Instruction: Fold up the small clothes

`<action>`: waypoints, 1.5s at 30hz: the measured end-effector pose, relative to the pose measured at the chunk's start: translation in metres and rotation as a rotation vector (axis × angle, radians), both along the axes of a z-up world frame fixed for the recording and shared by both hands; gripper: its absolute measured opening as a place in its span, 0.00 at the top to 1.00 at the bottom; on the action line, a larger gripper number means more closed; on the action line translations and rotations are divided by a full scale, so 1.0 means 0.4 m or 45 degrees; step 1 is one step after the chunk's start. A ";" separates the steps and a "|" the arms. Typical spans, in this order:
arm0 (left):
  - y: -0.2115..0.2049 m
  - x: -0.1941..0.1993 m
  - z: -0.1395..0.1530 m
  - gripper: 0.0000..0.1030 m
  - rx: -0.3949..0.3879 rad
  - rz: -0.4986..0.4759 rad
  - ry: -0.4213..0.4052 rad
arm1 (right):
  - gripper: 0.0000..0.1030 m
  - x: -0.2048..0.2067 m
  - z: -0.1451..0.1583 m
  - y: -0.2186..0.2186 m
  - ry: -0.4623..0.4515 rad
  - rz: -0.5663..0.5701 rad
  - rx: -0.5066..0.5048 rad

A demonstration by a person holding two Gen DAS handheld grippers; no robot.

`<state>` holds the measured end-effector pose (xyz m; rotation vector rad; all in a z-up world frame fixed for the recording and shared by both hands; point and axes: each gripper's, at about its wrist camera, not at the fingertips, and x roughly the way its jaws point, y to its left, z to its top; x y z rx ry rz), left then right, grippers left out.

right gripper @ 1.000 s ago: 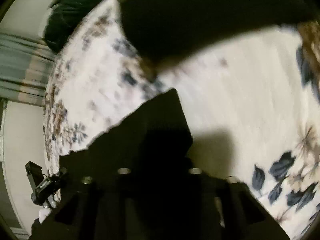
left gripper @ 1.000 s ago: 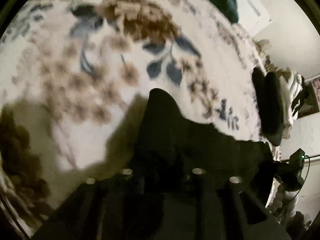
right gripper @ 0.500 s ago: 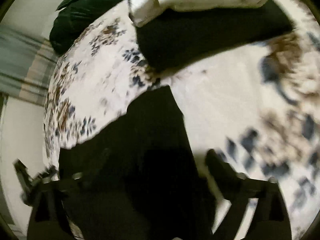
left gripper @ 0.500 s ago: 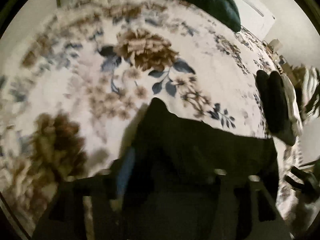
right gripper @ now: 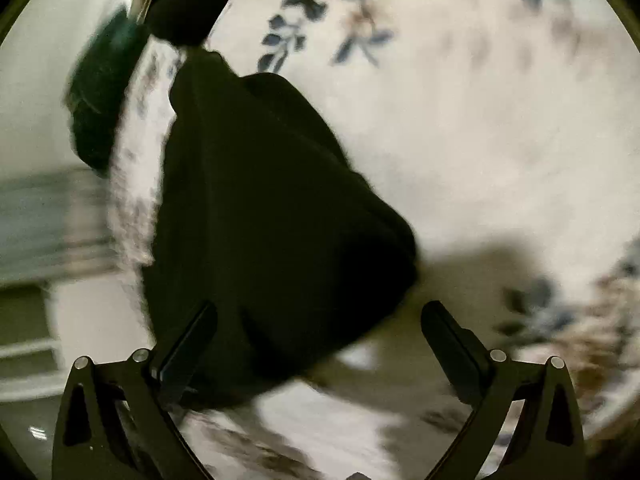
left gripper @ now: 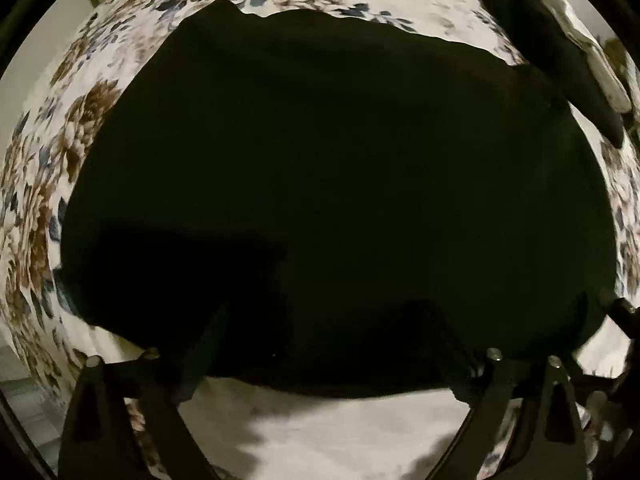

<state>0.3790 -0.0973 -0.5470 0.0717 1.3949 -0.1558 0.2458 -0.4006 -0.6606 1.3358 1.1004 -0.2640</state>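
Observation:
A black garment (left gripper: pixel 340 184) lies flat on the floral bedspread (left gripper: pixel 48 152) and fills most of the left wrist view. My left gripper (left gripper: pixel 324 344) is open, its dark fingers hard to see against the cloth, just above the garment's near edge. In the right wrist view the same black garment (right gripper: pixel 264 232) lies on the bedspread (right gripper: pixel 480 140) with one corner near me. My right gripper (right gripper: pixel 320 332) is open and empty over that corner; the left finger (right gripper: pixel 188 344) overlaps the cloth, the right finger (right gripper: pixel 452 344) is over bare bedspread.
A folded pile, black cloth (left gripper: pixel 560 56) under white cloth (left gripper: pixel 592 52), lies at the far right in the left wrist view and at the top left (right gripper: pixel 188 4) in the right wrist view. A dark green pillow (right gripper: pixel 100 92) sits at the bed's edge.
Both grippers were shut on the black garment and holding it up; both have opened and let it go. The garment now lies spread on the bedspread.

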 end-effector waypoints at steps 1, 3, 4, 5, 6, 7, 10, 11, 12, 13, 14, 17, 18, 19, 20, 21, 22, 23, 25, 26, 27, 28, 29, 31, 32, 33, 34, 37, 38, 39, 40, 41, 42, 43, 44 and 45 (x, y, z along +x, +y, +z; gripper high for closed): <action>-0.001 0.007 -0.007 0.00 -0.005 0.007 0.002 | 0.00 0.001 -0.031 0.000 -0.020 -0.025 0.025; -0.005 0.026 -0.022 0.00 0.003 0.015 0.010 | 0.00 -0.002 -0.074 -0.006 -0.087 -0.110 0.053; -0.006 0.033 -0.028 0.00 0.006 0.015 0.011 | 0.00 -0.005 -0.084 -0.008 -0.112 -0.147 0.068; -0.007 0.040 -0.033 0.00 0.011 0.013 0.010 | 0.00 -0.010 -0.090 -0.009 -0.134 -0.188 0.081; -0.009 0.050 -0.041 0.00 0.020 0.012 0.012 | 0.00 -0.019 -0.089 -0.007 -0.162 -0.229 0.097; -0.009 0.056 -0.045 0.00 0.022 0.015 0.014 | 0.00 -0.027 -0.084 -0.003 -0.207 -0.256 0.121; -0.010 0.073 -0.055 0.00 0.020 0.019 0.019 | 0.00 -0.043 -0.061 0.022 -0.287 -0.253 0.121; -0.008 0.079 -0.060 0.00 0.015 0.021 0.019 | 0.00 -0.047 -0.066 0.030 -0.290 -0.257 0.119; -0.006 0.084 -0.064 0.00 0.009 0.029 0.019 | 0.00 -0.049 -0.078 0.039 -0.272 -0.265 0.115; -0.004 0.088 -0.067 0.00 0.004 0.033 0.015 | 0.00 -0.046 -0.088 0.044 -0.257 -0.273 0.111; -0.003 0.092 -0.070 0.00 0.000 0.034 0.013 | 0.00 -0.043 -0.090 0.046 -0.251 -0.279 0.100; -0.003 0.108 -0.073 0.00 0.010 0.037 0.023 | 0.00 -0.007 -0.078 0.066 -0.202 -0.185 0.031; -0.004 0.117 -0.074 0.00 0.014 0.046 0.039 | 0.00 -0.006 -0.080 0.079 -0.168 -0.147 0.001; -0.004 0.124 -0.075 0.00 0.016 0.054 0.050 | 0.00 -0.017 -0.082 0.090 -0.161 -0.143 -0.015; -0.004 0.130 -0.076 0.00 0.019 0.061 0.058 | 0.00 -0.024 -0.081 0.097 -0.163 -0.145 -0.019; -0.004 0.135 -0.075 0.00 0.023 0.063 0.065 | 0.00 -0.037 -0.082 0.107 -0.165 -0.151 -0.004; -0.005 0.137 -0.074 0.00 0.025 0.061 0.066 | 0.00 -0.039 -0.086 0.108 -0.166 -0.163 0.016; -0.004 0.140 -0.073 0.00 0.025 0.060 0.068 | 0.00 -0.046 -0.091 0.111 -0.181 -0.193 0.049; -0.001 0.143 -0.067 0.00 0.018 0.051 0.070 | 0.00 -0.054 -0.102 0.121 -0.260 -0.266 0.159; -0.001 0.144 -0.066 0.00 0.017 0.042 0.071 | 0.00 -0.054 -0.100 0.126 -0.330 -0.312 0.206; 0.000 0.147 -0.065 0.00 0.015 0.027 0.072 | 0.00 -0.050 -0.090 0.134 -0.407 -0.346 0.236; 0.001 0.148 -0.064 0.00 0.012 0.019 0.072 | 0.00 -0.044 -0.079 0.140 -0.462 -0.360 0.235; 0.002 0.151 -0.064 0.00 0.009 0.012 0.070 | 0.00 -0.034 -0.066 0.144 -0.505 -0.361 0.218; 0.001 0.158 -0.067 0.00 0.011 -0.003 0.074 | 0.00 -0.008 -0.070 0.157 -0.421 -0.325 0.130; 0.000 0.162 -0.068 0.00 0.015 -0.010 0.076 | 0.01 -0.004 -0.090 0.163 -0.375 -0.333 0.119; -0.001 0.166 -0.069 0.00 0.018 -0.017 0.078 | 0.02 0.001 -0.116 0.163 -0.327 -0.345 0.127; -0.002 0.170 -0.068 0.00 0.020 -0.023 0.078 | 0.02 0.000 -0.128 0.162 -0.335 -0.366 0.133; -0.004 0.176 -0.056 0.00 0.029 -0.044 0.062 | 0.11 -0.009 -0.121 0.176 -0.327 -0.381 0.110; -0.005 0.176 -0.048 0.00 0.036 -0.055 0.048 | 0.27 -0.014 -0.116 0.182 -0.295 -0.382 0.082; -0.006 0.174 -0.035 0.00 0.049 -0.074 0.026 | 0.34 -0.024 -0.117 0.188 -0.251 -0.386 0.064; -0.006 0.173 -0.023 0.00 0.079 -0.081 0.000 | 0.47 -0.039 -0.120 0.187 -0.233 -0.404 0.061; -0.005 0.171 -0.012 0.00 0.109 -0.089 -0.029 | 0.53 -0.034 -0.119 0.199 -0.220 -0.423 0.055; -0.003 0.171 -0.003 0.00 0.120 -0.100 -0.045 | 0.54 -0.041 -0.118 0.206 -0.218 -0.433 0.046; 0.004 0.172 0.002 0.00 0.114 -0.104 -0.046 | 0.55 -0.038 -0.116 0.209 -0.223 -0.430 0.028; 0.001 0.162 0.002 0.00 0.116 -0.102 -0.042 | 0.55 -0.029 -0.114 0.212 -0.215 -0.418 0.008; 0.008 0.154 -0.011 0.00 0.115 -0.101 -0.034 | 0.55 -0.026 -0.114 0.218 -0.208 -0.413 0.001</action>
